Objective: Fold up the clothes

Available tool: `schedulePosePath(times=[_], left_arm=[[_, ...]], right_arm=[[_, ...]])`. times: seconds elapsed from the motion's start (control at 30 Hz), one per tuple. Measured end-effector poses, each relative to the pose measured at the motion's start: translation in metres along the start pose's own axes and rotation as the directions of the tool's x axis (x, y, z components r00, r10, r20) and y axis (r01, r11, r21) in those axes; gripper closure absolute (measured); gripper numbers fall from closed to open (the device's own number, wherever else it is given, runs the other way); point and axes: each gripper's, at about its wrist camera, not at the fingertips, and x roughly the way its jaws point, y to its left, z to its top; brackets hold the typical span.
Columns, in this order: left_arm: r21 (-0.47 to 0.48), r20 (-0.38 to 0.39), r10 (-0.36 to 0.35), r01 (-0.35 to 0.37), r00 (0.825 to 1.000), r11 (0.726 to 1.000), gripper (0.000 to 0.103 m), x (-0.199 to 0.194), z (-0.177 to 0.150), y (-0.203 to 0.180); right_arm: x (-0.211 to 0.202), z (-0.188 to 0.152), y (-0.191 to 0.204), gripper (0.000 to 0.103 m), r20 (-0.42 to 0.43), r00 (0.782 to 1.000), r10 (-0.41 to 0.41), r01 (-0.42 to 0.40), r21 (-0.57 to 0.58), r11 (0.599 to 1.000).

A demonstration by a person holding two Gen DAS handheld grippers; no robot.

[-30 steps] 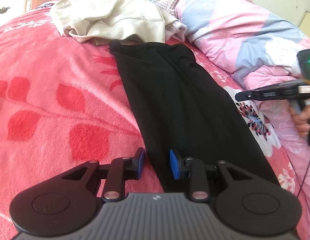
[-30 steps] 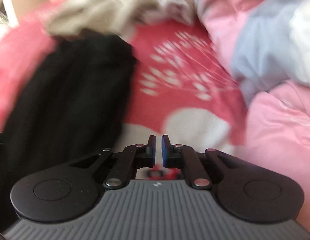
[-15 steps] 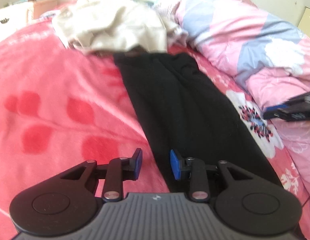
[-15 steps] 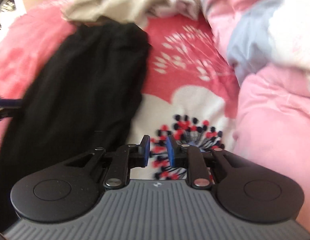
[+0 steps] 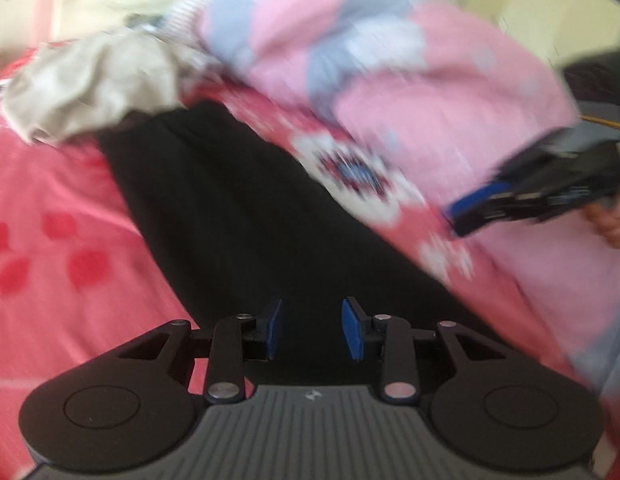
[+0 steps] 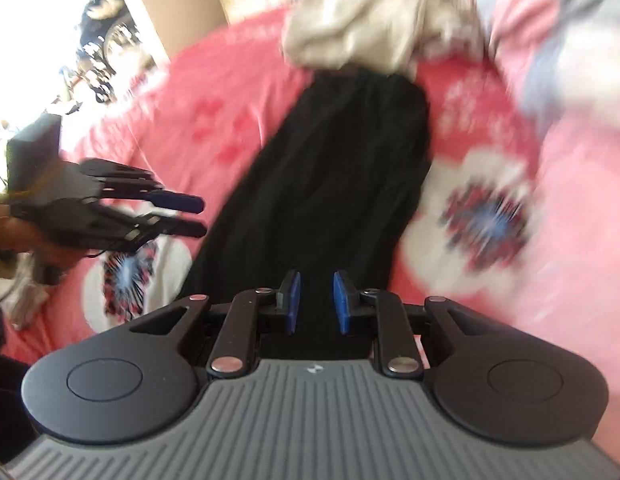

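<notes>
The black garment (image 5: 245,216) lies stretched in a long strip down the red bedspread (image 5: 49,216), its far end tucked just under the beige pile (image 5: 97,88), its near end running beneath both grippers. It looks like thin, limp knit: light, soft, nothing stiff in it, so it will sag and trail the moment it is lifted, and a single-point pinch would likely let it droop into a rope. The likely holds are the two near corners, one each, pinching through both layers at the hem so the fold carries over evenly. The dark cloth on plush fabric may cling and drag a little.

Left gripper (image 5: 312,330) hangs above the near end, jaws parted, nothing between the pads. Right gripper (image 6: 314,302) likewise sits over the black strip, jaws apart by a narrower gap, empty too. Neither touches the cloth, as far as the blur allows. To the right, the pink quilt (image 5: 430,80) is bunched close beside the garment's edge, which may crowd that side.
</notes>
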Motion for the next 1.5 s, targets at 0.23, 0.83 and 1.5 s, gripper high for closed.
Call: schedulePosePath(times=[0.23,0.83,1.5], left_arm=[[0.01,-0.233,-0.082,0.087,0.969,0.996,0.07,-0.002,-0.077,-0.042],[-0.196,-0.265,-0.05,-0.003,0.963,0.981,0.07,-0.017,-0.095,-0.044],[-0.252,-0.298,0.029,-0.108,0.954,0.962,0.06,-0.049,-0.098,-0.037]], right_arm=[[0.068,-0.062,0.015,0.086,-0.124,0.992,0.007,0.002,0.073,0.997],[0.007,-0.131,0.003,0.085,-0.107,0.994,-0.014,0.048,0.325,0.944],[-0.01,-0.166,-0.022,0.06,-0.082,0.996,0.044,0.011,0.57,0.822]])
